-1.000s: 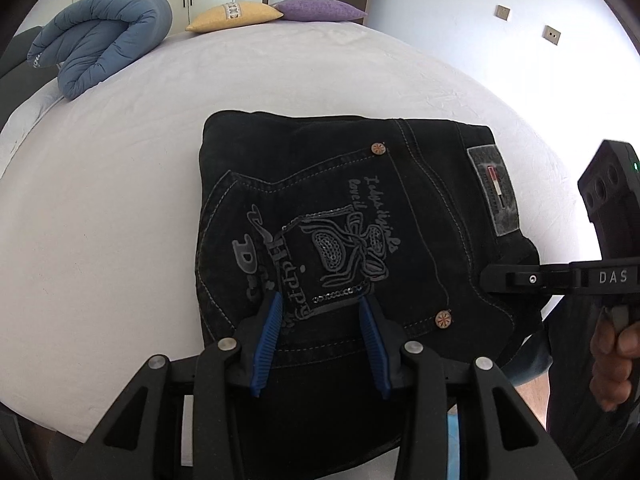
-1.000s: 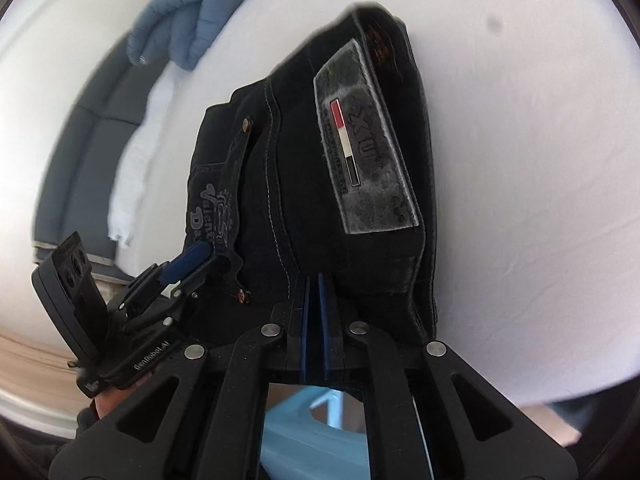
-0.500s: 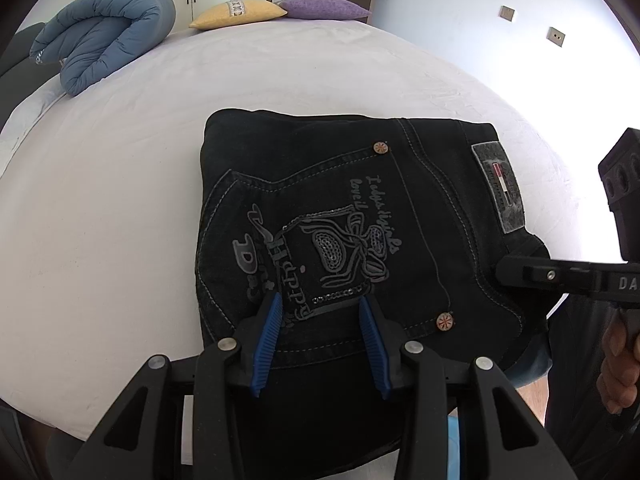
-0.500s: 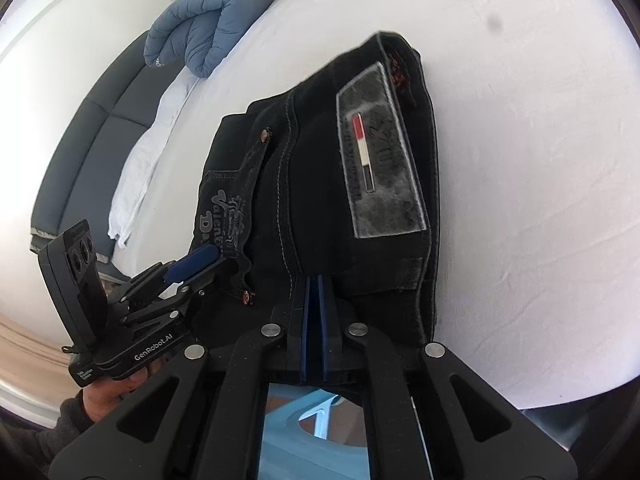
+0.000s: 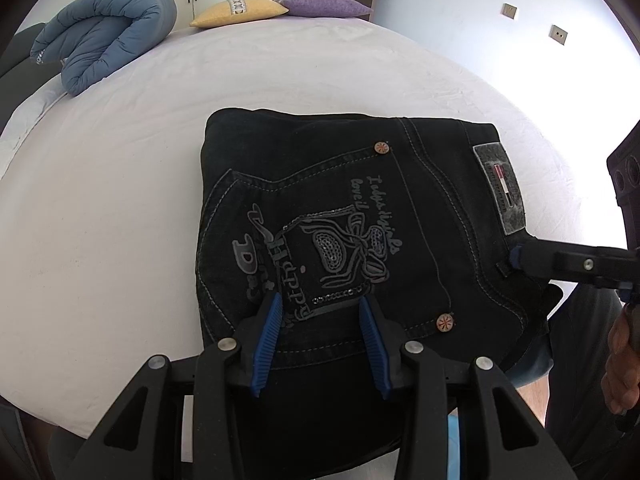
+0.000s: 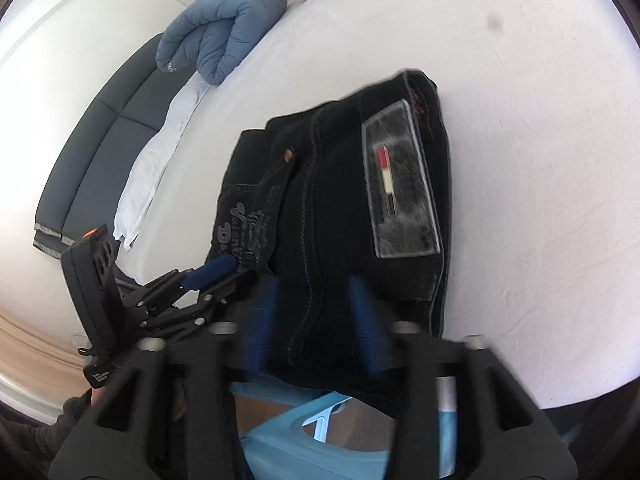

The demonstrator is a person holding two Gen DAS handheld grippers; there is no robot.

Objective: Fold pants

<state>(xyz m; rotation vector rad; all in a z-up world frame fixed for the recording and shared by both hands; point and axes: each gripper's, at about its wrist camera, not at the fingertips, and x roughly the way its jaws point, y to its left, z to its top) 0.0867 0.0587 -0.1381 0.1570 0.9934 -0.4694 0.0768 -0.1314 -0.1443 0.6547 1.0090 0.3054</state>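
Black jeans [image 5: 340, 208] lie folded into a compact stack on the white bed, back pocket with grey print facing up and a grey waist label [image 5: 500, 188] at the right. My left gripper [image 5: 320, 320] is open, its blue pads over the near edge of the pocket. My right gripper [image 6: 312, 300] is open and blurred, its fingers either side of the waistband seam below the label [image 6: 400, 192]. It also shows at the right of the left wrist view [image 5: 520, 256]. The jeans' near end hangs over the bed edge.
A rolled blue duvet [image 5: 104, 32] lies at the far left of the bed [image 5: 120, 200], with a yellow cushion [image 5: 240, 10] and a purple cushion [image 5: 324, 4] at the head. A light blue plastic stool [image 6: 320, 432] stands below the bed edge. A dark sofa [image 6: 92, 148] stands to the left.
My right gripper was shut on the waistband edge; its fingers have now opened. It has drawn back slightly. The left gripper has stayed open in place.
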